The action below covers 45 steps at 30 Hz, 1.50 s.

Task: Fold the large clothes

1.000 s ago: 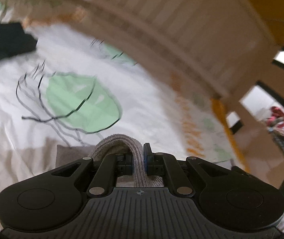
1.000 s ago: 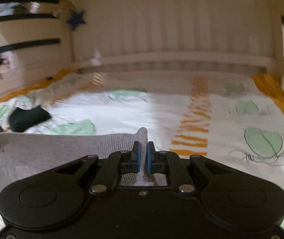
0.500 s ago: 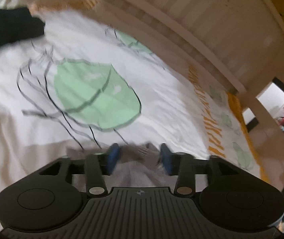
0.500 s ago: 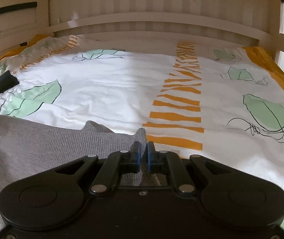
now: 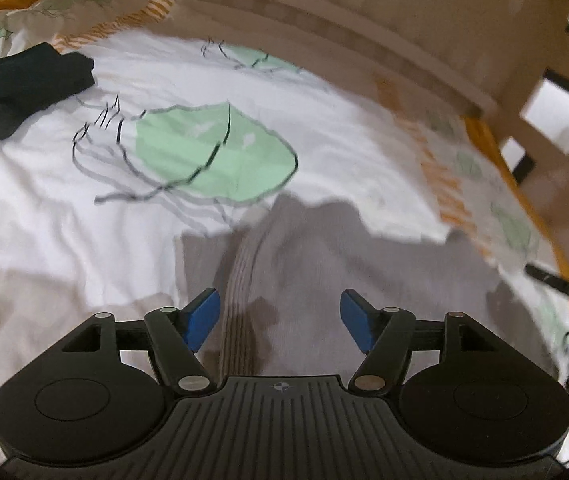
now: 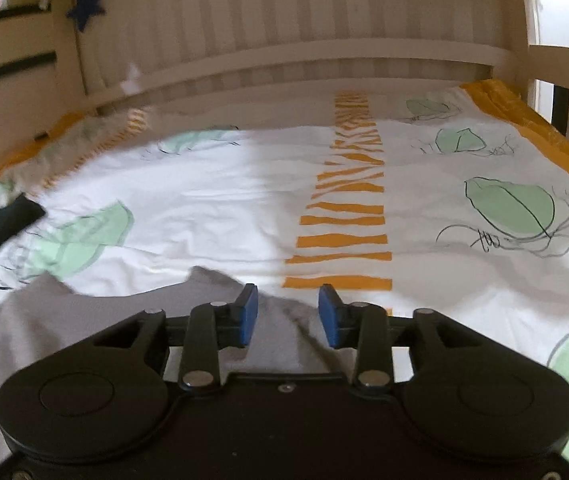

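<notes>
As both let go, the grey knit sweater [image 5: 324,256] settles on the bed [image 6: 212,208].
Left hand-held gripper [image 5: 280,316] and right hand-held gripper [image 6: 288,316] have just been opening, jaws parted, gripping nothing; back out low so the fold stays flat.

A wide bed fills the space, spread with a white duvet cover [image 6: 212,208] printed with pale green leaves outlined in black and a band of orange zebra-like stripes [image 6: 344,216] running toward the far end. An orange border [image 6: 532,128] edges the cover on the right side. Behind it stands a pale wooden slatted bed rail [image 6: 284,56], curved along the top. A dark blue star-shaped ornament [image 6: 86,6] hangs on the cream wall at the upper left. Bright daylight enters through an opening at the upper right [image 6: 564,8], leaving the middle of the cover bright and the near part in soft shadow.
</notes>
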{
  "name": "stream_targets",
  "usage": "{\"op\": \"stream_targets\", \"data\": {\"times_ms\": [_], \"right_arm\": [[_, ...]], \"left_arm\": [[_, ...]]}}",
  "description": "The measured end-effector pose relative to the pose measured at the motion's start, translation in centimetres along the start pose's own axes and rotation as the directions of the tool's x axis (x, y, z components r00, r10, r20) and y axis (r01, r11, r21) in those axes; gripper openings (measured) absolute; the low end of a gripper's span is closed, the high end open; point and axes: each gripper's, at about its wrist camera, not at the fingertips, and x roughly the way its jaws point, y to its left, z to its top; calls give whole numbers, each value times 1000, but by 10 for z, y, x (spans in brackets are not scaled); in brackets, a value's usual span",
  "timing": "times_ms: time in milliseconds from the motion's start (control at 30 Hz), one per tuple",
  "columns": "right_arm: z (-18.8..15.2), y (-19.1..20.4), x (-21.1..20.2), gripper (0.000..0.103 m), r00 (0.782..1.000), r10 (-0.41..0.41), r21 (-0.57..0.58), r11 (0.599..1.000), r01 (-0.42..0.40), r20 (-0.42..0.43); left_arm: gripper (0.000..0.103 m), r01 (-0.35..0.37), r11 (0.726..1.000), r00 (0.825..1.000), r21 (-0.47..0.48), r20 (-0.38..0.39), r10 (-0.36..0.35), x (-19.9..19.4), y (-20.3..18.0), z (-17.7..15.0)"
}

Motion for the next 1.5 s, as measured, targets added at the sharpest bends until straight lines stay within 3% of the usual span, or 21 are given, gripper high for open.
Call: {"op": "stream_targets", "data": {"times_ms": [167, 500, 533, 567, 600, 633, 667, 700, 733, 833, 967, 1033, 1100, 1133, 1167, 1233, 1300, 1367, 1433, 1500], "right_arm": [[-24, -7, -36, 59, 999, 44, 48, 998, -44, -11], [-60, -36, -57, 60, 996, 41, 139, 990, -30, -80], [-61, -35, -56, 60, 996, 43, 137, 990, -31, -82], [-61, -35, -55, 60, 995, 44, 135, 990, -32, -86], [-62, -34, -54, 60, 995, 47, 134, 990, -34, -91], [-62, -33, -52, 60, 994, 52, 134, 990, -38, -100], [-62, -32, -51, 58, 992, 59, 134, 990, -44, -114], [-63, -29, -50, 30, 990, 61, 128, 991, -44, -130], [-62, -24, -51, 15, 988, 42, 100, 995, -27, -146], [-56, -18, -65, 13, 992, 17, 69, 998, -8, -126], [-60, -31, -63, 13, 987, -23, 86, 996, 37, -160], [-72, -37, -48, 13, 977, -19, 113, 993, 45, -213], [-81, -37, -43, 14, 978, -30, 114, 992, 54, -207], [-82, -36, -44, 18, 979, -42, 102, 993, 63, -197], [-83, -35, -44, 32, 980, -47, 90, 994, 65, -194], [-86, -37, -46, 41, 982, -52, 81, 994, 68, -182], [-90, -42, -49, 56, 986, -31, 111, 993, 49, -163], [-95, -45, -50, 68, 990, 11, 132, 991, 8, -139], [-96, -38, -50, 77, 991, 15, 92, 996, -3, -136], [-95, -27, -47, 97, 988, 13, 36, 999, -8, -153]], "left_arm": [[65, -7, 1000, 1000, 12, -11, 7, -8, 5, -25], [60, 77, 996, 996, -37, -48, -79, -3, 13, -45], [46, 83, 996, 995, -26, -51, -84, -2, 12, -46], [23, 85, 996, 995, -10, -57, -85, -1, 11, -47], [11, 83, 996, 995, 10, -64, -82, -1, 10, -47], [7, 88, 996, 993, 22, -74, -86, -1, 10, -48], [7, 98, 995, 992, 31, -83, -95, -2, 10, -48], [7, 110, 993, 990, 44, -92, -105, -5, 10, -47], [7, 123, 991, 989, 54, -92, -118, -10, 11, -45], [7, 162, 985, 984, 56, -90, -156, -28, 22, -45], [7, 110, 991, 981, 75, -170, -96, -17, 36, -59], [9, 114, 993, 981, 30, -163, -108, -9, 41, -67], [10, 103, 995, 985, 16, -144, -100, -6, 40, -68], [10, 96, 995, 986, 28, -138, -91, -6, 38, -68], [10, 92, 995, 988, 44, -132, -85, -7, 35, -70], [14, 83, 995, 990, 58, -122, -76, -10, 32, -70], [27, 81, 996, 992, 45, -101, -76, -16, 28, -73], [55, 56, 997, 996, 48, -67, -52, -25, 23, -75], [72, 11, 997, 1000, 83, -23, -9, -35, 13, -80], [72, -48, 991, 998, 121, 40, 43, -48, -1, -84]]}}
